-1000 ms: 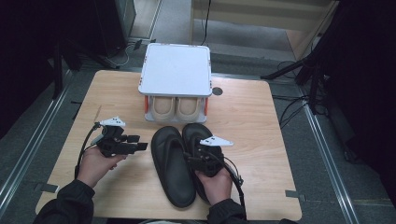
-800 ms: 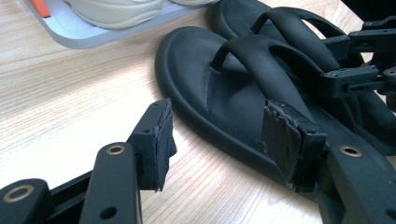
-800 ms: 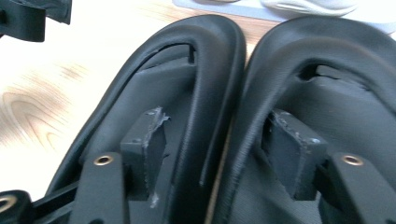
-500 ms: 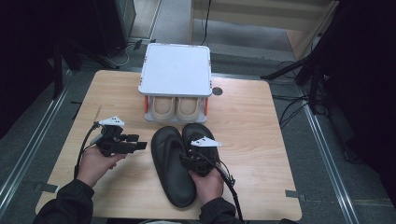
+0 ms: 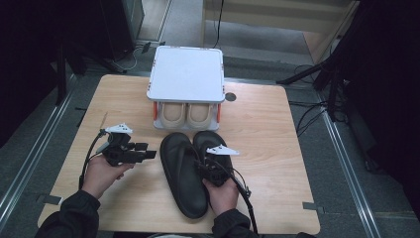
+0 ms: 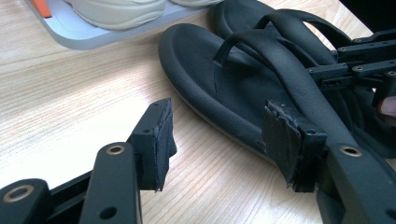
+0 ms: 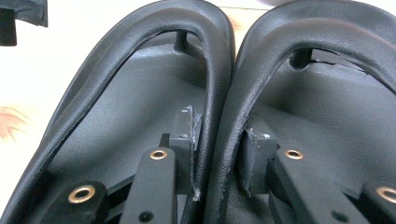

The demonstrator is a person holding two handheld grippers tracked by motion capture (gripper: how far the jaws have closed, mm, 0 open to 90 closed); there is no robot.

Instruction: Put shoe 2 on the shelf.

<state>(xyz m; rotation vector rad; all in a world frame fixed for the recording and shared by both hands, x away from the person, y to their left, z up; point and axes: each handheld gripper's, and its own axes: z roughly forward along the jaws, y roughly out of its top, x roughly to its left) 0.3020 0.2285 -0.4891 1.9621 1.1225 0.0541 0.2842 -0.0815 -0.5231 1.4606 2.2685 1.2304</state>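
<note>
The wooden counter (image 5: 277, 148) in front of me carries everything. At its far middle stands a small grey rack (image 5: 186, 74) with a flat white top, and a pair of beige shoes (image 5: 187, 115) sits on its lower tray, toes toward me. Just on my side of the rack lie two black flip-flop sandals, side by side and touching along their inner edges: the left sandal (image 5: 182, 173) reaches close to the near edge of the counter, and the right sandal (image 5: 210, 144) lies partly under my right hand. My right hand-held gripper (image 5: 212, 166) is down over the pair where they meet. In the right gripper view one jaw sits inside the left sandal's strap (image 7: 212, 70) and the other inside the right sandal's strap (image 7: 261, 60), so both inner strap arms lie between the pads (image 7: 187, 135); the jaws have just been closing, and the pads now press against those two straps, pinching them together. My left hand-held gripper (image 5: 143, 154) is held just above the counter to the left of the sandals, pointing at them, its jaws spread wide with nothing between them.
</note>
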